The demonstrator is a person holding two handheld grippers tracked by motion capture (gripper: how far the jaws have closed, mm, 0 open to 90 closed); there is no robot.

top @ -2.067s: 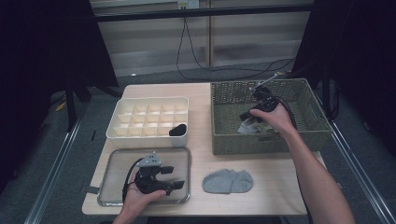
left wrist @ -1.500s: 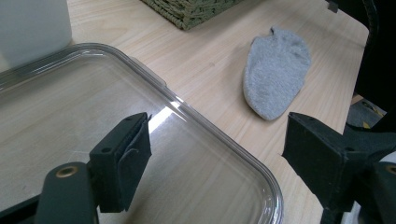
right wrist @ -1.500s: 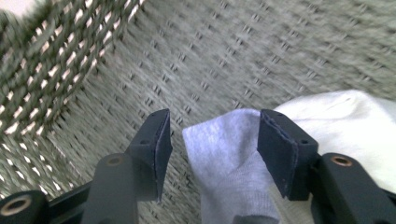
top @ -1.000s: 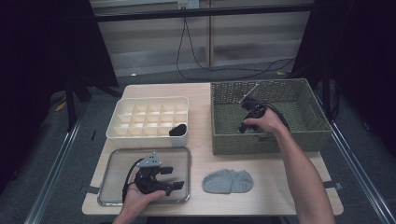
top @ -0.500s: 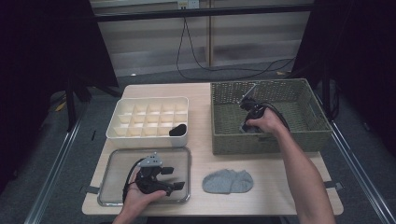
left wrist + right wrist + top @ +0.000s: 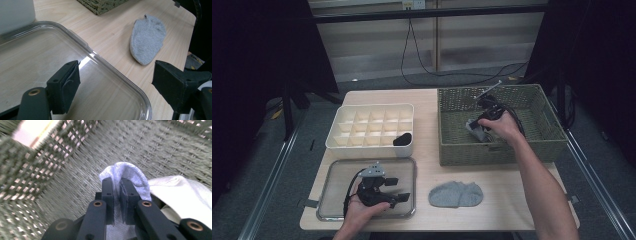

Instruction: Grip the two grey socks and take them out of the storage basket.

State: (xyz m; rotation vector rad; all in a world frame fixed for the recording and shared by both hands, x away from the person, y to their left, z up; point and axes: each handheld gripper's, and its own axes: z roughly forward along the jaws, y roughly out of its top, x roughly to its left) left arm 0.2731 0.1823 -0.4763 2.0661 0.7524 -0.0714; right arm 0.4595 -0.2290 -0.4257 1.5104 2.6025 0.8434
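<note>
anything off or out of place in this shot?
Nothing damaged or spilled. One grey sock lies loose on the wooden table, outside the woven green basket. The white divided organiser holds just one dark rolled item.

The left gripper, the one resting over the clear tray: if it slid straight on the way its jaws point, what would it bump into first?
Probably the tray's raised rim, just past the open left gripper. Beyond it lies the grey sock on the table, though depth is hard to judge.
</note>
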